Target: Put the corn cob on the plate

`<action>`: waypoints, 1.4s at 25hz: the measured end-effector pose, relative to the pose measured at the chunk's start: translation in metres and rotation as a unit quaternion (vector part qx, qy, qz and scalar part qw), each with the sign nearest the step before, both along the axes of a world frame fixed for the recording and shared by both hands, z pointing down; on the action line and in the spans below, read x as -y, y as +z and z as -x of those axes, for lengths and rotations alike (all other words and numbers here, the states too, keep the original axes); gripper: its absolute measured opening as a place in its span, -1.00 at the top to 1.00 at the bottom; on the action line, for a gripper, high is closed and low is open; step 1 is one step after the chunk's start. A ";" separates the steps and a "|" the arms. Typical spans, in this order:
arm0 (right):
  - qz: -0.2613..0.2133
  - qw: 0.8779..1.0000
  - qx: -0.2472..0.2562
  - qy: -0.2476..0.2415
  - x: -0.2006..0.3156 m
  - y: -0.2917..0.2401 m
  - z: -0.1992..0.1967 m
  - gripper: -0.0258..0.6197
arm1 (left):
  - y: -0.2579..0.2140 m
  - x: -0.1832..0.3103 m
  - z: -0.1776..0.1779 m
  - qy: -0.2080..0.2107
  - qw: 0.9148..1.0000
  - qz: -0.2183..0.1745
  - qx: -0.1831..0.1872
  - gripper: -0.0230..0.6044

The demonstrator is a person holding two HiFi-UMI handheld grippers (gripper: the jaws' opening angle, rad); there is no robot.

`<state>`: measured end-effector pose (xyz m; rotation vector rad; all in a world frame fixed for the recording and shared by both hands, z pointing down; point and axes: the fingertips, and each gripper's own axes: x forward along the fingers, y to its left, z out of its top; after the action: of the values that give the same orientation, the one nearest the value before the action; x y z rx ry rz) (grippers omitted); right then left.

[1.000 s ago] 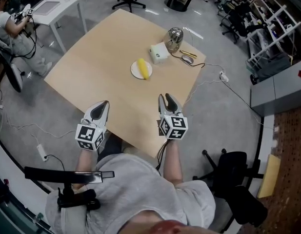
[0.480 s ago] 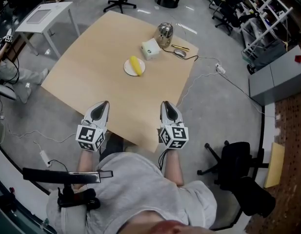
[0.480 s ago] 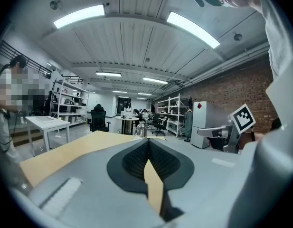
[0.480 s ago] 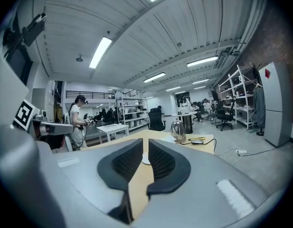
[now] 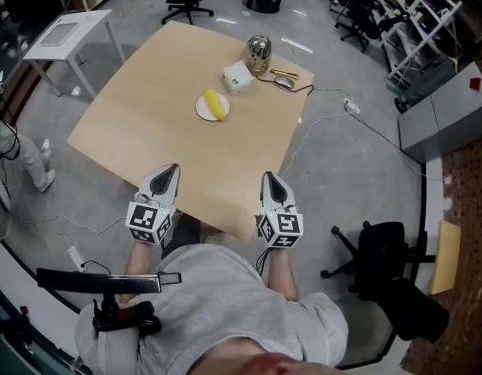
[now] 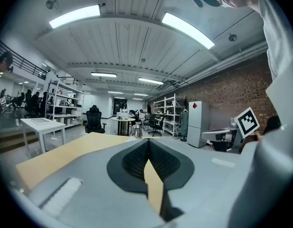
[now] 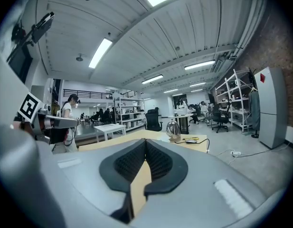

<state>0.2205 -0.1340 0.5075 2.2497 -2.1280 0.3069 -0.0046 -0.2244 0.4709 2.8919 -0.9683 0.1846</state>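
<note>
Head view overhead, two low level views, table [image 5: 147, 123] shared

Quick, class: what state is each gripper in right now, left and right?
Left gripper: closed, holding nothing.
Right gripper: closed, holding nothing.

We hold both grippers out front, side by side and well apart, pointing ahead almost level. Our left gripper [image 5: 170, 170] has its jaws pressed together, nothing between them. Our right gripper [image 5: 270, 178] is closed and empty too.
</note>
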 end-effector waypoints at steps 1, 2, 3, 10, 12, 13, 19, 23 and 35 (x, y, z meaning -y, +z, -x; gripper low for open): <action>0.000 1.000 0.000 -0.001 -0.002 0.001 0.000 0.90 | -0.001 0.000 0.000 0.000 1.000 -0.001 0.000 0.86; 0.001 1.000 0.002 -0.001 -0.003 0.001 0.001 0.90 | -0.001 0.001 0.001 0.000 1.000 -0.002 -0.001 0.86; 0.001 1.000 0.005 -0.001 -0.005 0.001 0.001 0.90 | -0.001 0.001 0.001 -0.001 1.000 -0.003 -0.001 0.86; -0.001 1.000 0.006 0.005 -0.014 0.003 0.003 0.90 | 0.003 0.000 0.003 -0.001 1.000 -0.003 0.000 0.86; 0.000 1.000 0.006 0.007 -0.014 0.004 0.003 0.90 | 0.002 0.001 0.004 0.000 1.000 -0.004 0.001 0.86; 0.000 1.000 0.004 0.007 -0.013 0.004 0.003 0.90 | 0.002 0.002 0.004 0.000 1.000 -0.005 0.001 0.86; 0.001 1.000 0.003 -0.002 -0.011 0.004 0.008 0.90 | 0.001 0.001 0.006 -0.003 1.000 -0.006 0.000 0.86; 0.001 1.000 0.006 -0.008 -0.012 0.003 0.014 0.90 | 0.000 -0.001 0.010 -0.004 1.000 -0.006 0.000 0.86; 0.003 1.000 0.013 -0.018 -0.005 0.012 0.020 0.90 | 0.005 0.001 0.015 -0.007 1.000 -0.007 -0.001 0.86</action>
<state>0.2004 -0.1288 0.5200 2.2135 -2.1751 0.3425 -0.0196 -0.2253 0.4755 2.8969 -0.9947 0.1751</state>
